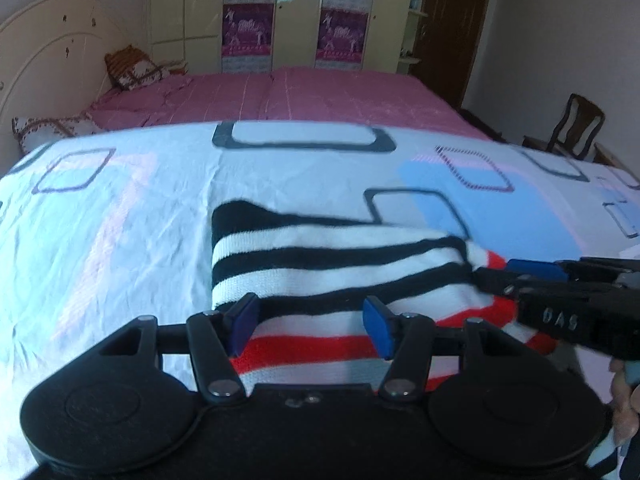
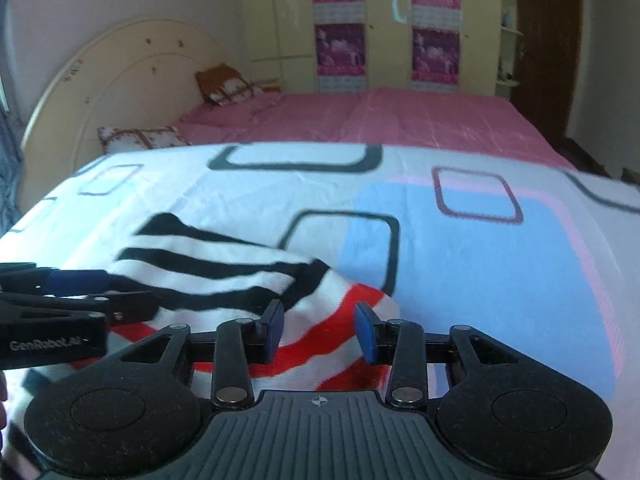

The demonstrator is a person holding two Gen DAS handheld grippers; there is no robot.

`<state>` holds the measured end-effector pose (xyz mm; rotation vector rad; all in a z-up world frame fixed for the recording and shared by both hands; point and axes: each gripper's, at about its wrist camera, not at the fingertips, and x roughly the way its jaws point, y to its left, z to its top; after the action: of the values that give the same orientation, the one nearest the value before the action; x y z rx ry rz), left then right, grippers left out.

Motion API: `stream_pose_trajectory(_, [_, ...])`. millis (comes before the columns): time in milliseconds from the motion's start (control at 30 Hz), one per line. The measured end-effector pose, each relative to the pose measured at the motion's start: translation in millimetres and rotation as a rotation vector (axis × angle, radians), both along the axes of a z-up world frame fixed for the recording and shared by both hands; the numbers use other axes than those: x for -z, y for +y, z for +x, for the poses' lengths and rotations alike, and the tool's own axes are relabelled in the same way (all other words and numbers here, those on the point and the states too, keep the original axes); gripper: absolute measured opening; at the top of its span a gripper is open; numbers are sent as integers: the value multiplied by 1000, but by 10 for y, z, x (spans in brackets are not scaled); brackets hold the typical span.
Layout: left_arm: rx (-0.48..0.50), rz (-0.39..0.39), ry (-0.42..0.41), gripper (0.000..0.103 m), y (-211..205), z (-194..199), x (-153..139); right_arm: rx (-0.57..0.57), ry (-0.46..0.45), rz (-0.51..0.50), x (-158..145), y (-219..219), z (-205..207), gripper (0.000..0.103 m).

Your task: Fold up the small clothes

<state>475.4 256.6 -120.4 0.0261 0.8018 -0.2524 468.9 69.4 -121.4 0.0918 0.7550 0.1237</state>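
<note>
1. Lying on the patterned bed sheet near its front edge, the striped garment is partly doubled over; black-and-white bands sit on top, red-and-white bands below.
2. Left hand-held gripper: jaws stand apart over the garment's near edge. Cloth shows between the pads, but no pad visibly presses on it.
3. Right hand-held gripper: jaws stand apart, narrower than the left, above the red-striped corner. No grip is visible.
4. Judged risk: if the jaws close too high, they pinch only the top layer, and the fold will separate when lifted.
5. Judged risk: the two tools sit close together, the right one reaching in beside the left. A converging move could knock them and drag the knit askew.
6. Judged risk: the sheet is loose and creased. A deep pinch could catch it with the garment.
7. Surface: a bed, covered in white cloth printed with rounded rectangles and pale blue blocks; a pink bedspread lies beyond.
8. Room: cream headboard, cushions, wardrobe with purple posters, dark door, wooden chair.
</note>
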Motion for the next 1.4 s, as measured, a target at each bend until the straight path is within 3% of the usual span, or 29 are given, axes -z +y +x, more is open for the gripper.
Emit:
stream_pose_trajectory(200, [-10,-4,18,57,-1,45,63,34,10,-14,127,-25,38,31])
stream_pose_trajectory(333, [-25,4,-1,57,12,-49,-36,44,36,42,38,-117,31,31])
stream_pose_trajectory(733, [-7,22,-75,57,155,-813,-327,-28,-92,48,-430,-13,-806,31])
stream_pose_trajectory(1033, [-64,-26,-47,60,284,-1130,-167,-37,-30,-42,-128,136,-1153,31])
stream_pose_trajectory(1233, [-65,-31,-41,63,290,-1102,-75,50,41,116,104,-70,-1012,31])
stream_pose_trajectory(1400, [-51,-6,-64,61,275,-1237,-210,48,14,127,-89,-115,-1180,31])
